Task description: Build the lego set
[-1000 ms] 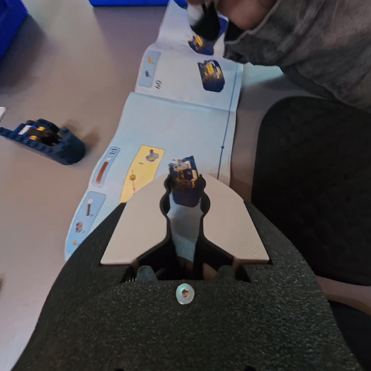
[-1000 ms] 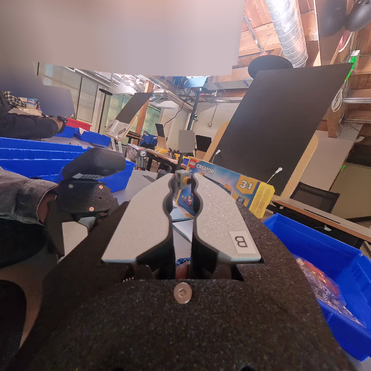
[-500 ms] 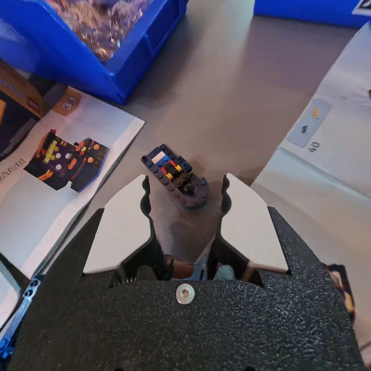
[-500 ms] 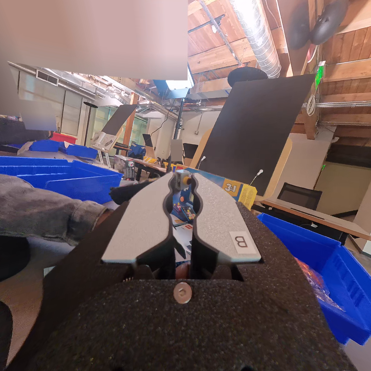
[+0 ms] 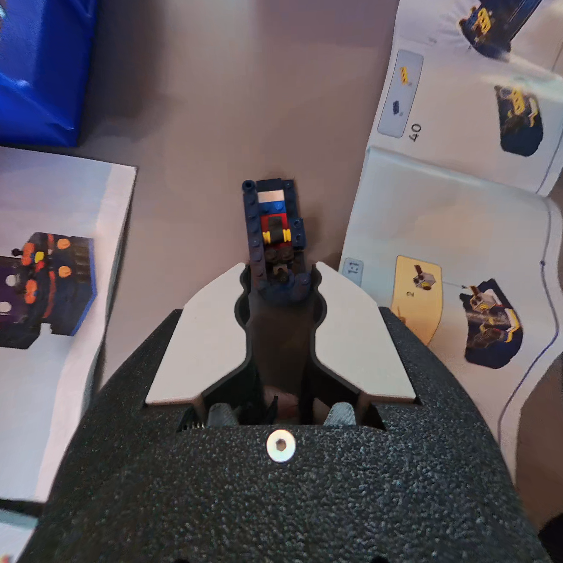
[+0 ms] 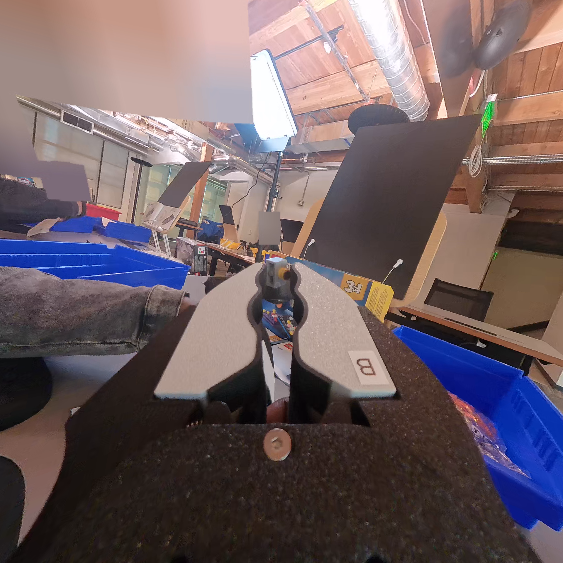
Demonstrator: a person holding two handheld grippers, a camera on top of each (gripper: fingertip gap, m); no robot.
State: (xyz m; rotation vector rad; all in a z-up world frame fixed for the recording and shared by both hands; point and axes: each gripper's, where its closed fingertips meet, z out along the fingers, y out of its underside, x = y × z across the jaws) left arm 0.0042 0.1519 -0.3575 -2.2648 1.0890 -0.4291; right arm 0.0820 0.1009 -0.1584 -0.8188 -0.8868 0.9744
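I work over a grey-brown tabletop. A blue plastic bin sits at its far left, and another blue plastic bin holding clear bags is on my right. An open pale-blue instruction booklet lies to the right of my left claw, and a closed white booklet with a dark printed model lies to its left. A blue-and-yellow cardboard toy box stands beyond my right claw.

Between the 2 booklets, a long dark-blue brick-built hull with red, yellow and white parts rests on the table. My left claw is drawn in on the hull's rounded near end, with the pads looking snug against both flanks.

My right claw, raised off the table, pinches a small light-grey brick with a yellow peg at its very tips.
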